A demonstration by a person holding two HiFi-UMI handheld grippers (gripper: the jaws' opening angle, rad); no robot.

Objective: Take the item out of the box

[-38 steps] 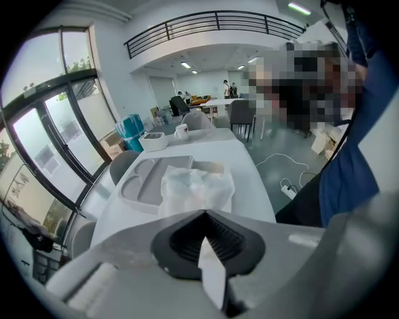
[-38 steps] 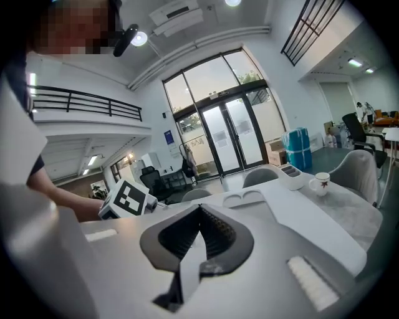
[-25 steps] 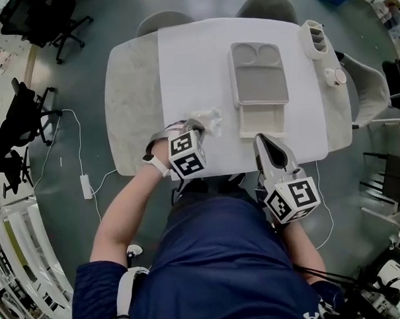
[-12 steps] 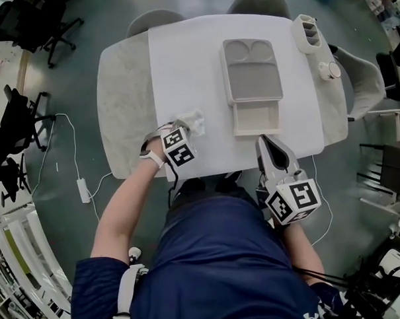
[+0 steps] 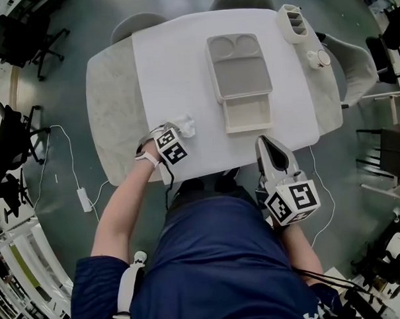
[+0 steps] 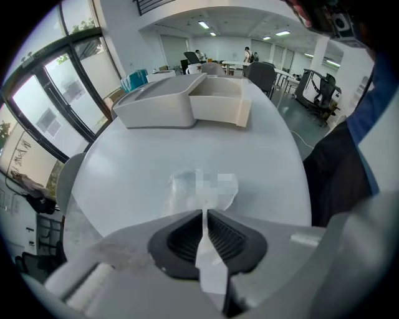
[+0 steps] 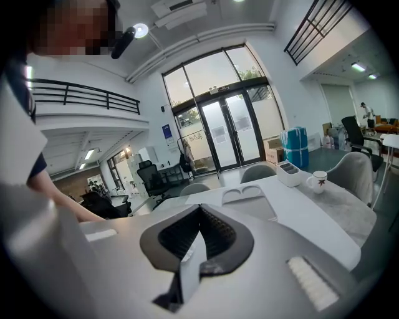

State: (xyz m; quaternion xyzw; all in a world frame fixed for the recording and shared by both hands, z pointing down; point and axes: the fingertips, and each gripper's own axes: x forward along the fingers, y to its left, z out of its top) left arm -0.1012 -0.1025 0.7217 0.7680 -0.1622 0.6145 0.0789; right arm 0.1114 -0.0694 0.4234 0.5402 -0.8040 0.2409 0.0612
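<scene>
Left gripper (image 5: 176,134) sits low at the near left of the tabletop (image 5: 176,70), its tips right at the edge of a clear plastic packet (image 5: 185,126) that lies flat on the white surface. Its jaws are easing apart: the left gripper view shows only a thin slit between the ribbed pads (image 6: 187,240), with the packet (image 6: 202,190) just beyond the tips and nothing I can make out pinched inside. To me that looks like a release, the item being set down where it has room.

From the packet, the box (image 5: 248,114) stands at about 3 o'clock, well apart. It is a shallow beige tray with its lid (image 5: 239,64) thrown back flat toward 12 o'clock, so the compartment is exposed and looks empty. With the packet out on the tabletop, I'd judge the removal all but done.

Right gripper (image 5: 264,142) hangs off the near edge at about 5 o'clock from the box, jaws together on nothing, probably parked there to keep clear of the left hand's work. A white caddy (image 5: 293,22) and a mug (image 5: 317,58) stand at the far right, out of the way.
</scene>
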